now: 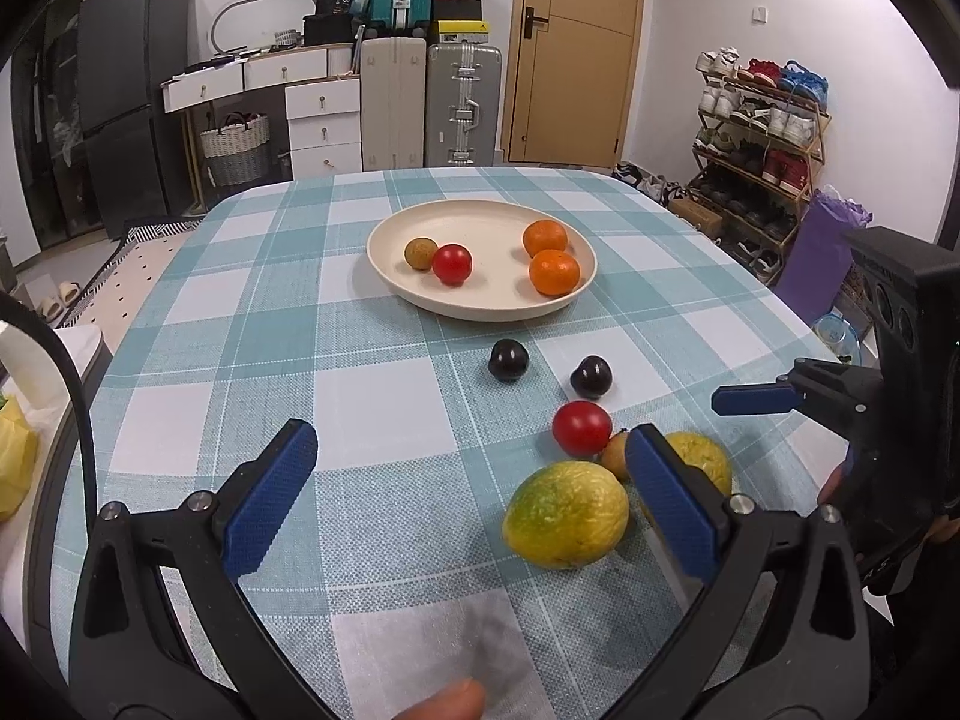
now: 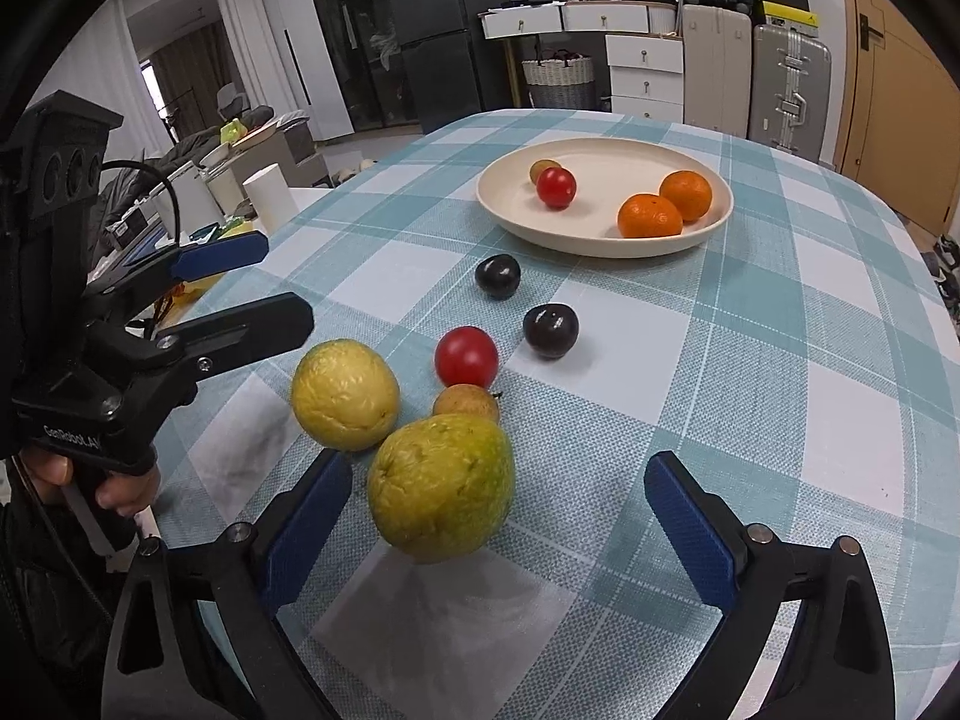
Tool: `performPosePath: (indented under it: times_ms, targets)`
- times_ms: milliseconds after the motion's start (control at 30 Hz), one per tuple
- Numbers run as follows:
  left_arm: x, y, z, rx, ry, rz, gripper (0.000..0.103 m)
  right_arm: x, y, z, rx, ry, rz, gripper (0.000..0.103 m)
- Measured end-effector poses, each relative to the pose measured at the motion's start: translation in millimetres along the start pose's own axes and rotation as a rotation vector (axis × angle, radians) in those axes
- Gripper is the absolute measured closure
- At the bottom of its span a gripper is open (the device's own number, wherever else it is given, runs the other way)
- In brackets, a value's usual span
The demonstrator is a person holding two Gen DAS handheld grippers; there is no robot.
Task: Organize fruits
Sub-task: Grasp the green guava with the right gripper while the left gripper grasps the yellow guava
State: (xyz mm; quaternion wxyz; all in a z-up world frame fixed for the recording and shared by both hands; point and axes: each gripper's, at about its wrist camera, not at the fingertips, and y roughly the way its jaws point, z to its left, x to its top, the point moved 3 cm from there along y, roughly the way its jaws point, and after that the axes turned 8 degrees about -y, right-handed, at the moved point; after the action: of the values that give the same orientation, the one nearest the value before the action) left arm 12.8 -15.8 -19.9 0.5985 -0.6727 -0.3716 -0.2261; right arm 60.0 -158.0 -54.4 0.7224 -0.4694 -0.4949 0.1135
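A cream plate (image 1: 492, 222) (image 2: 600, 174) holds two oranges (image 1: 549, 255), a red tomato (image 1: 452, 264) and a small brown fruit (image 1: 420, 253). Loose on the checked cloth lie two dark plums (image 2: 498, 276), a red tomato (image 2: 466, 356), a small brown fruit (image 2: 465, 402) and two yellow-green passion fruits (image 2: 441, 486) (image 2: 345, 393). My right gripper (image 2: 498, 525) is open around the nearer passion fruit, which lies close to its left pad without being pressed. My left gripper (image 1: 471, 480) (image 2: 252, 288) hovers open and empty beside the pile.
The round table's edge (image 2: 924, 276) curves away at the right and at the far side. A white cylinder (image 2: 270, 198) stands off the table to the left. A hand (image 2: 120, 486) grips the left tool. Suitcases, drawers and a shoe rack (image 1: 762, 138) stand beyond.
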Motion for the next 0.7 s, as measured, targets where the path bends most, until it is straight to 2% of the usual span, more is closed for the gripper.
performPosePath:
  times_ms: [100, 200, 433, 700]
  targets:
    - [-2, 5, -1, -0.005, 0.002, 0.018, 0.0, -1, 1, 0, 0.02, -0.008, 0.009, 0.01]
    - [-5, 8, -2, -0.005, 0.008, 0.029, 0.0, -3, 3, -1, 0.04, 0.001, 0.017, 0.02]
    - [-13, 12, -14, -0.034, 0.059, 0.065, 0.001, -3, 4, 2, 0.067, -0.009, 0.018, 0.022]
    - [-18, 20, -17, -0.061, 0.083, 0.113, 0.012, -7, 7, 5, 0.092, -0.025, 0.034, 0.024]
